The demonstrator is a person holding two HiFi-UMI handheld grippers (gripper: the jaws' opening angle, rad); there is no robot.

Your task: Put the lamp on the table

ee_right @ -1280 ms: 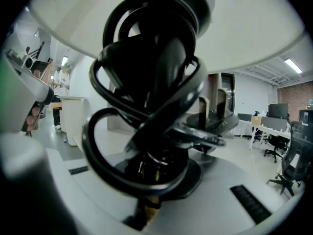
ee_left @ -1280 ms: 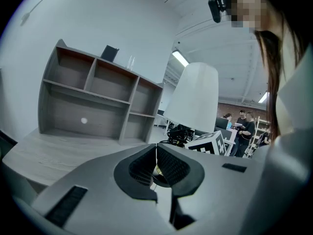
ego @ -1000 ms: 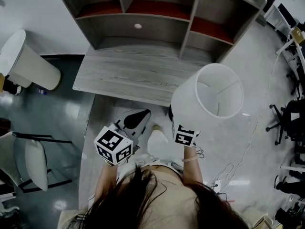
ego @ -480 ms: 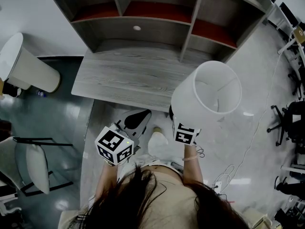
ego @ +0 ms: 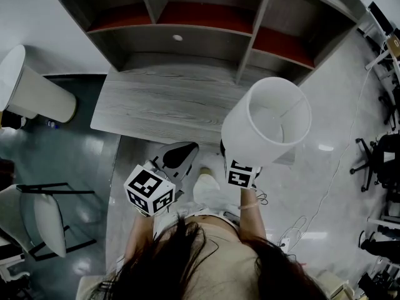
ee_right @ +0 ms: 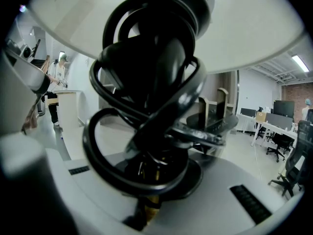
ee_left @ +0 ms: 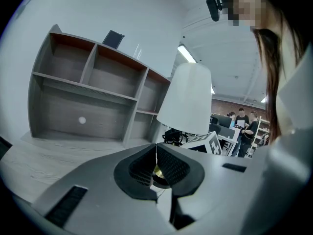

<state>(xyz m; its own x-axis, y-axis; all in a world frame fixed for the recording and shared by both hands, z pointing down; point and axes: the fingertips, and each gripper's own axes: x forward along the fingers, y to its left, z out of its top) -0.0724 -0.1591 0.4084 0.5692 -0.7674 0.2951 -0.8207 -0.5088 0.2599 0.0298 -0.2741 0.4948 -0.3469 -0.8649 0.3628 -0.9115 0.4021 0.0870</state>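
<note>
- Since a second earlier, the lamp (ego: 267,119) had drifted slightly left, its white shade held up at the table's (ego: 156,102) front right corner.
- The right gripper (ee_right: 149,173) clamped its black, cord-wrapped stem.
- The left gripper (ee_left: 156,156), jaws together, held nothing.

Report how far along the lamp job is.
Done: the lamp is lifted, the right gripper shut on its cord-wrapped stem. In hand: it hangs near the front right edge of the table, not resting there. Left: set it down and release. The left gripper is shut, empty.
</note>
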